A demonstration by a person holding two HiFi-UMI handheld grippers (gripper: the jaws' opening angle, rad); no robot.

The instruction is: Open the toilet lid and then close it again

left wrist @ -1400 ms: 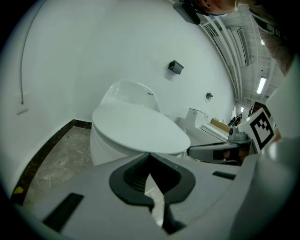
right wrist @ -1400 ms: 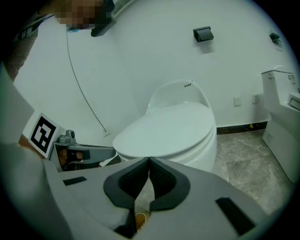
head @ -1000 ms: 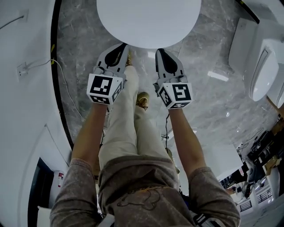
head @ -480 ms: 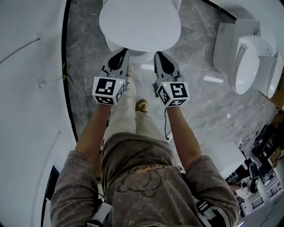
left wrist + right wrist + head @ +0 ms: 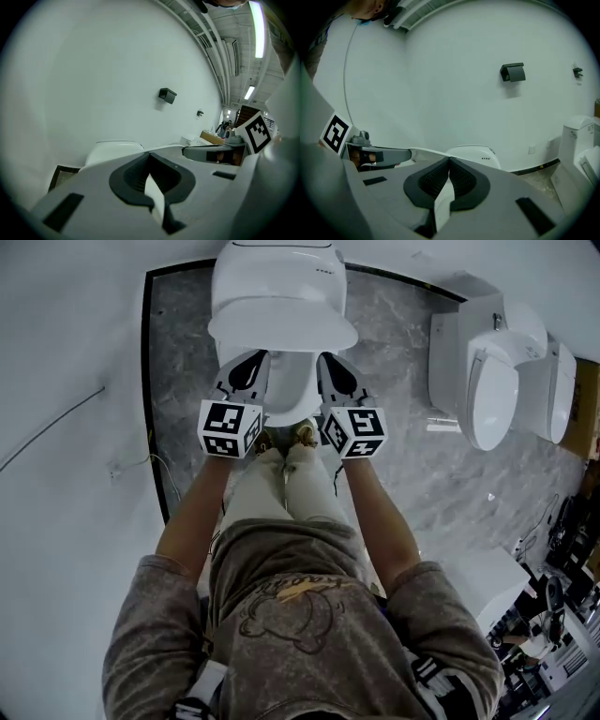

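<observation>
We stand on the marble floor (image 5: 403, 456) facing the toilet (image 5: 277, 273) at twelve o'clock, with a second toilet (image 5: 492, 395) off at two o'clock. The toilet lid (image 5: 281, 320) is partly raised, its front edge lifted clear of the bowl (image 5: 291, 401). The left gripper (image 5: 247, 362) takes that edge at about seven o'clock on the lid, and the right gripper (image 5: 331, 364) at five o'clock. Both pairs of jaws are clamped on the thin white rim, which shows between them in each gripper view. To open it well, we judge both hands should rise together along the hinge's arc, so the lid neither twists nor slips.
</observation>
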